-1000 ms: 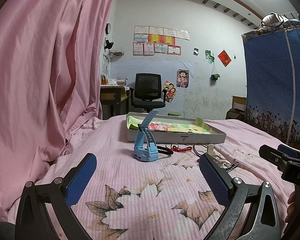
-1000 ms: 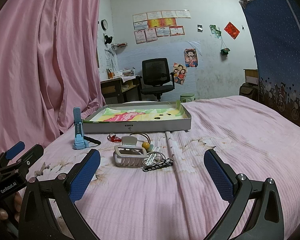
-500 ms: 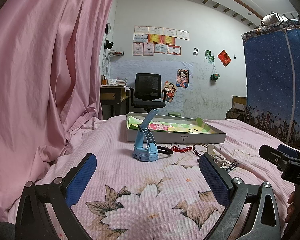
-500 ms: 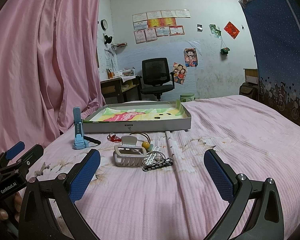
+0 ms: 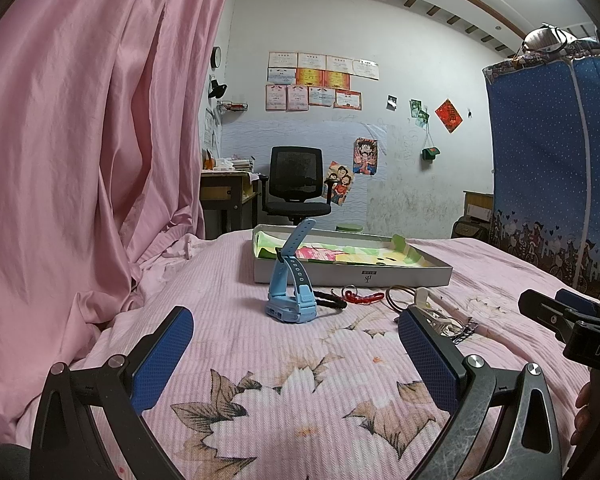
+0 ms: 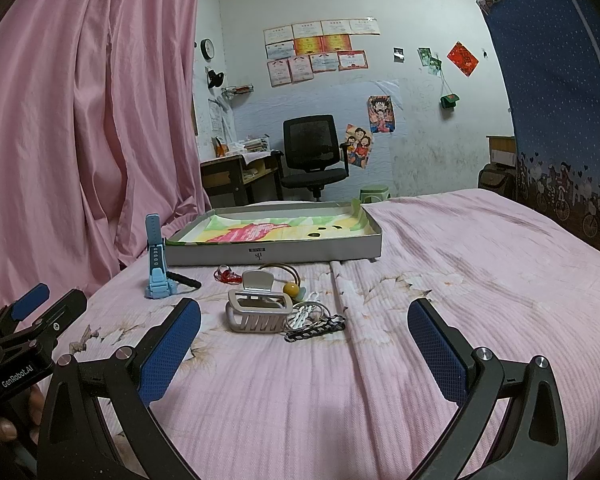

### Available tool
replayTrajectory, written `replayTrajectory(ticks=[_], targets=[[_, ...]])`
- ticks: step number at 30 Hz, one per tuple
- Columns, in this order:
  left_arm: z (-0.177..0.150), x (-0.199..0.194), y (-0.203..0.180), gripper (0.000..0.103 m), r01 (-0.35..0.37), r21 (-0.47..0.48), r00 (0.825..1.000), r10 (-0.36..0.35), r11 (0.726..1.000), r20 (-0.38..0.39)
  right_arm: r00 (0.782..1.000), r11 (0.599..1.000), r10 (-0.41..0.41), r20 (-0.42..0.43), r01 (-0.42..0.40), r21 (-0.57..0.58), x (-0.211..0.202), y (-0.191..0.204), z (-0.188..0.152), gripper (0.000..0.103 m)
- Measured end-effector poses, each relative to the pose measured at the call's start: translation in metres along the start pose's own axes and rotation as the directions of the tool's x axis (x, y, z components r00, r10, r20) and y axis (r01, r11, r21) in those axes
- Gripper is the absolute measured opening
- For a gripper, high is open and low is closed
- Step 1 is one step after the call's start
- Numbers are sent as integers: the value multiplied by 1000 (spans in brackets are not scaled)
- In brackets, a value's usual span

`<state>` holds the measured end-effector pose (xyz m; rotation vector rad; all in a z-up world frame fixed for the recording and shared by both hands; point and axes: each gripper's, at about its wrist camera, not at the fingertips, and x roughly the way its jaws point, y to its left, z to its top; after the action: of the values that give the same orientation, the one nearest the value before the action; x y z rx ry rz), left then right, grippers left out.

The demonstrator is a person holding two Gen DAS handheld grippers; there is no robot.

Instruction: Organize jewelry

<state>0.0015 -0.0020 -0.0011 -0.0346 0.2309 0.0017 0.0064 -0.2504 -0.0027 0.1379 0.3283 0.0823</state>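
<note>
— What's your view from the rig?

— I have the left gripper (image 5: 296, 354) and the right gripper (image 6: 304, 344) both low over the pink bedspread (image 6: 460, 280), jaws spread wide, nothing between the pads.

— And the jewelry?

— Everything sits just in front of the shallow grey tray (image 6: 276, 254), outside its near wall. The blue watch (image 5: 290, 292) stands on its face off the tray's left corner, strap up. A black cord (image 6: 184, 280) and a red bracelet (image 5: 362, 298) lie beside it. Toward the tray's middle are thin bangles (image 6: 280, 268), a white hair claw (image 6: 258, 306), a yellow bead (image 6: 290, 289) and a braided black-and-white chain (image 6: 314, 326), bunched and touching.

— Room to work?

— Bare bedspread right of the tray, and between the cluster and my pads. The pink curtain (image 5: 80, 160) hangs close on the tray's left.
</note>
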Motion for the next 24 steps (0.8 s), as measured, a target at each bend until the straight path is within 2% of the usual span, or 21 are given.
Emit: replayTrajectory(ticks=[9,15,20,24], targets=[[0,0,-1,103,-3,-2,1000,3,1000,0,1000,1000,1,2,-1,1,1,0,-1,102],[8,7,9,103,-6,-27,999,5,1000,-32,1000,1000,16,2,-16,-23,1,8,4,102],[18,34,15,103,23,-17,993,-25,1000,-111,997,997,58,-49,-61,-49,18,12,15,102],[24,70,22,103,51,-19,977,-54,999,-208,984,991,114,-137,-123,-57,45,16,22,102]])
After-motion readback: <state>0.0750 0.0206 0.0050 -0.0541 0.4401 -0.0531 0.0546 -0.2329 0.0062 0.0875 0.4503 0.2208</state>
